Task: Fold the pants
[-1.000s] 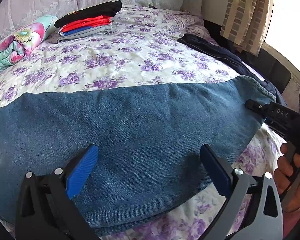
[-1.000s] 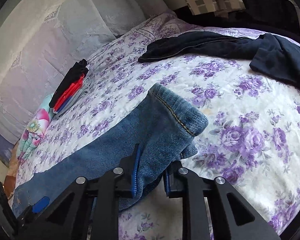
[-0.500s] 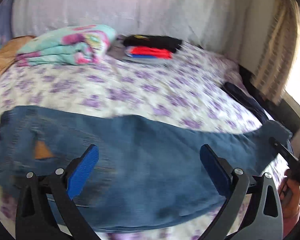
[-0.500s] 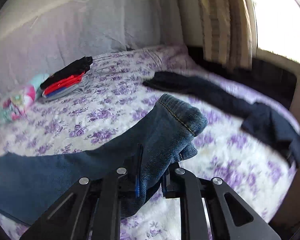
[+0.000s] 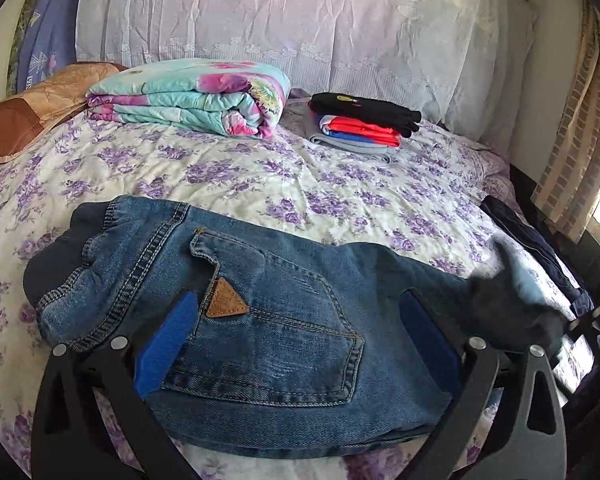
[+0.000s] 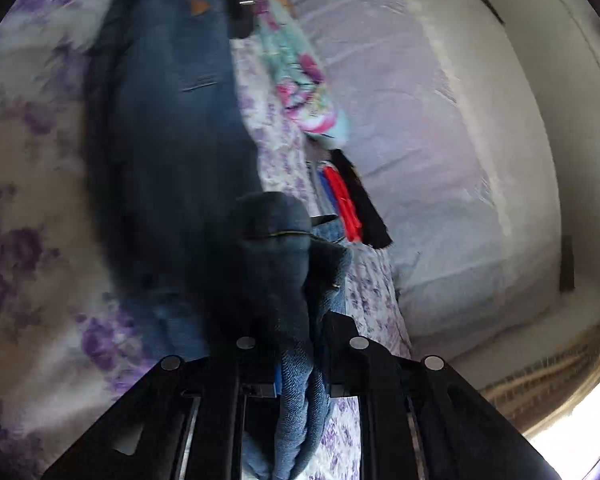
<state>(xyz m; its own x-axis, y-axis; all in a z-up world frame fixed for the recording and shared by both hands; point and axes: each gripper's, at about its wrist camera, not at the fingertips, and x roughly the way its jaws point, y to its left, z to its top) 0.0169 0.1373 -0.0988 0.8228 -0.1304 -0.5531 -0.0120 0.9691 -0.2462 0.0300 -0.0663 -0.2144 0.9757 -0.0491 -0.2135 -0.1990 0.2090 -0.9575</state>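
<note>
Your bed [image 5: 260, 176], under its purple-flowered sheet, carries everything. The jeans [image 5: 260, 320] lie across its near side, waistband at the left, back pocket facing up. At the far side sit a folded floral quilt [image 5: 188, 96] and, to its right, a stack of folded clothes [image 5: 360, 124]. Your left gripper [image 5: 296, 340] hovers over the seat, jaws wide apart. Your right gripper [image 6: 300, 376] has its jaws clamped on the lifted leg hem [image 6: 276, 240].
</note>
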